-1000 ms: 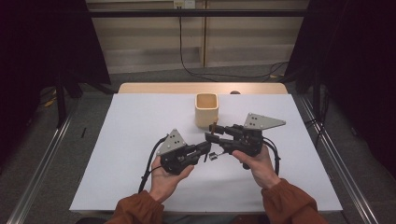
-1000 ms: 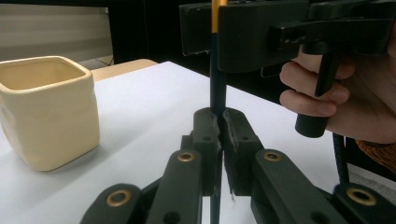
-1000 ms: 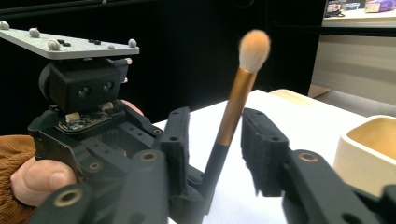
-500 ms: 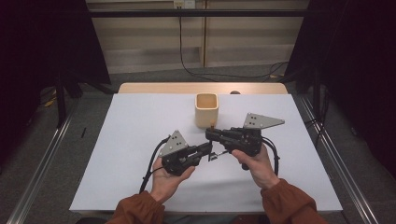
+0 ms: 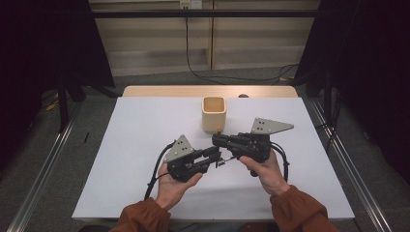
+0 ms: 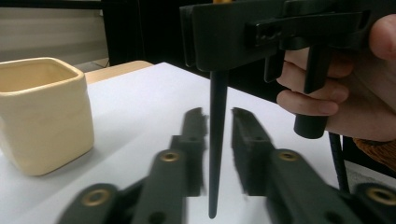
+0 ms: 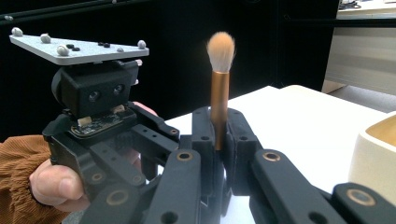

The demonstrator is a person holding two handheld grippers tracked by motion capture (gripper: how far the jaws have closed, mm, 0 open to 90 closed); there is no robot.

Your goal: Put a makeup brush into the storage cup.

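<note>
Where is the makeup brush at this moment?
The makeup brush stands bristles-up, clamped in the right tool; its black handle hangs between the left tool's parted jaws, near the cream cup.

— What's different from a second ago?

— My right tongs [image 7: 219, 140] have clamped down on the makeup brush [image 7: 219, 84], gripping its copper ferrule, bristles up.

— And your left?

— My left tongs [image 6: 218, 140] were shut on the black handle [image 6: 215, 154]; their jaws have just been opening, and now the handle stands free in the gap between them, touching neither pad.
</note>
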